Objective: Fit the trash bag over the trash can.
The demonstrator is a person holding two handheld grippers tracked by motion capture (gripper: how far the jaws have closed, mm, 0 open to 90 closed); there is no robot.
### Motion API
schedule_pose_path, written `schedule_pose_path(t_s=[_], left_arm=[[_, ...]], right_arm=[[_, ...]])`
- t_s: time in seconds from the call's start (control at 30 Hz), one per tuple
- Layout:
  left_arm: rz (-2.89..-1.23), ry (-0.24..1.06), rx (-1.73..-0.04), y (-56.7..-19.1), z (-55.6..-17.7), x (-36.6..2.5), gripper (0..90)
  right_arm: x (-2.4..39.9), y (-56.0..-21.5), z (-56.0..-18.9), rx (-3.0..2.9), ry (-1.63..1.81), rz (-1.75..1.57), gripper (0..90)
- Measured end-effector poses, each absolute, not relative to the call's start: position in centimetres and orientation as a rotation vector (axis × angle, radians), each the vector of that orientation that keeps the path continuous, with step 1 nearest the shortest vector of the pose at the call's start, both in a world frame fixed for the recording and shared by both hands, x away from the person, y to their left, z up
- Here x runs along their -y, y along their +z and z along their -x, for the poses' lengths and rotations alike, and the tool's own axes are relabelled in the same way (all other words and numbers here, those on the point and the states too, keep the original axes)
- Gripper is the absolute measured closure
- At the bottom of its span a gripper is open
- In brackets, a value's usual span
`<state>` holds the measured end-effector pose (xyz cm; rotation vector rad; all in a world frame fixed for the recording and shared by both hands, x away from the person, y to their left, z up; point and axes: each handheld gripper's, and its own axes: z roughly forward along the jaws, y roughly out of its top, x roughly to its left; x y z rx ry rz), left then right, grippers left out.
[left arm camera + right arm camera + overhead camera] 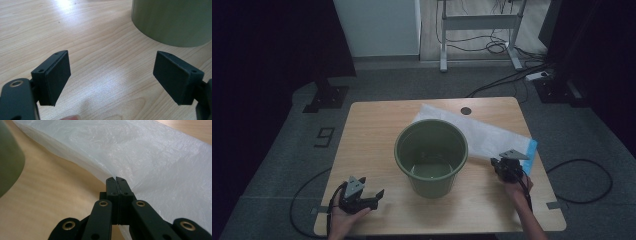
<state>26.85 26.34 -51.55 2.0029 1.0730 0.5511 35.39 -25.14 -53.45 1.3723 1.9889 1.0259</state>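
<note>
My left tongs [373,196] wait wide open near the worktop's [367,130] front edge while my right tongs [116,180] pinch the bag's [160,157] near edge beside the bin [431,156]; next, I reckon, lift it over the rim.

Left hand-held gripper [373,196] low, jaws wide apart; right hand-held gripper [495,162] pinched closed.

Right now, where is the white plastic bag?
In the high view the bag lies flat on the table, behind and right of the green bucket, its near edge pinched by the right gripper.
</note>
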Motion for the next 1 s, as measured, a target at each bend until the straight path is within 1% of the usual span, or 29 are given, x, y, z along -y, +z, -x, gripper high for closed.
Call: schedule_pose_path(t_s=[0.03, 0.07, 0.1, 0.13, 0.23, 0.37, 0.67, 0.73, 0.77, 0.8, 0.83, 0.9, 1.0], left_arm=[[-2.003, 0.551, -1.073, -51.5, -26.9, -26.3, 14.4], [-2.004, 0.549, -1.072, -51.5, -26.8, -26.4, 14.4], [-2.004, 0.548, -1.071, -51.5, -26.8, -26.4, 14.4], [-2.005, 0.546, -1.072, -51.5, -26.8, -26.4, 14.4], [-2.004, 0.543, -1.076, -51.6, -26.8, -26.5, 14.4], [-2.012, 0.541, -1.076, -51.7, -26.9, -26.3, 14.4], [-2.014, 0.538, -1.074, -51.8, -26.8, -26.2, 14.4], [-2.018, 0.535, -1.077, -51.9, -26.8, -26.2, 14.4], [-2.018, 0.535, -1.077, -51.9, -26.8, -26.2, 14.4], [-2.016, 0.533, -1.081, -51.9, -26.8, -26.3, 14.4], [-2.016, 0.533, -1.081, -51.9, -26.8, -26.3, 14.4], [-2.013, 0.531, -1.084, -52.0, -26.9, -26.4, 14.4], [-2.018, 0.531, -1.082, -52.0, -26.9, -26.3, 14.4]], right_arm=[[25.1, -53.5, -35.4, -1.989, 1.026, -1.372, 88.6], [26.0, -53.5, -34.1, -1.984, 1.021, -1.368, 88.6], [26.0, -53.5, -34.1, -1.984, 1.021, -1.368, 88.6], [27.2, -54.0, -32.6, -1.985, 1.017, -1.374, 88.6], [28.1, -54.4, -31.5, -1.984, 1.011, -1.39, 88.7], [30.3, -54.7, -29.2, -2.003, 1.013, -1.398, 88.9], [32.0, -55.2, -26.8, -2.019, 0.98, -1.399, 88.2], [32.1, -55.3, -26.8, -2.016, 0.962, -1.413, 72.0], [32.1, -55.3, -26.8, -2.016, 0.962, -1.413, 72.0], [31.5, -55.2, -26.8, -2.002, 0.934, -1.4, 56.0], [31.5, -55.2, -26.8, -2.002, 0.934, -1.4, 56.0], [30.7, -54.8, -26.8, -1.99, 0.928, -1.375, 46.0], [29.1, -53.7, -27.2, -1.981, 0.938, -1.328, 35.3]])
